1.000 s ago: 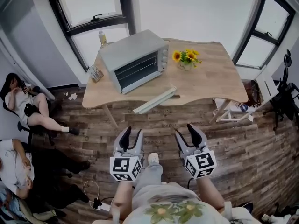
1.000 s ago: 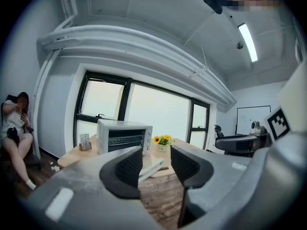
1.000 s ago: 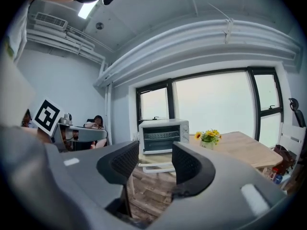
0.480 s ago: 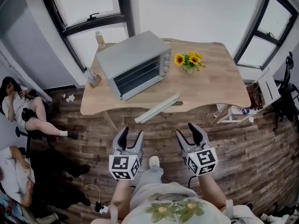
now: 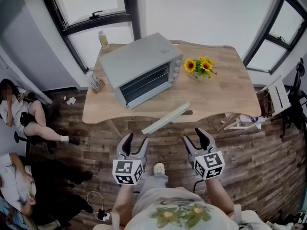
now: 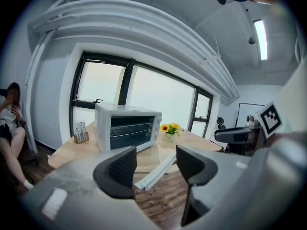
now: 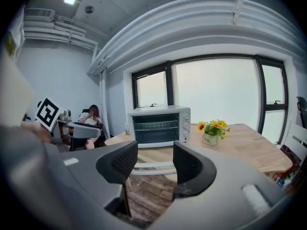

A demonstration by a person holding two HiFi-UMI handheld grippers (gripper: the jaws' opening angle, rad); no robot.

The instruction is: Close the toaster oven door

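Left gripper with jaws opening on nothing, right gripper spread wide and empty, both held low over the wood floor, well short of the table. On it the oven stands with its door dropped open, pale front edge at the table's rim, and sunflowers just beside.

toaster oven, upper centre, is showing silver-grey | sunflowers are showing yellow over green leaves | table is showing pale wood grain | floor is showing dark brown planks | window frames are showing black
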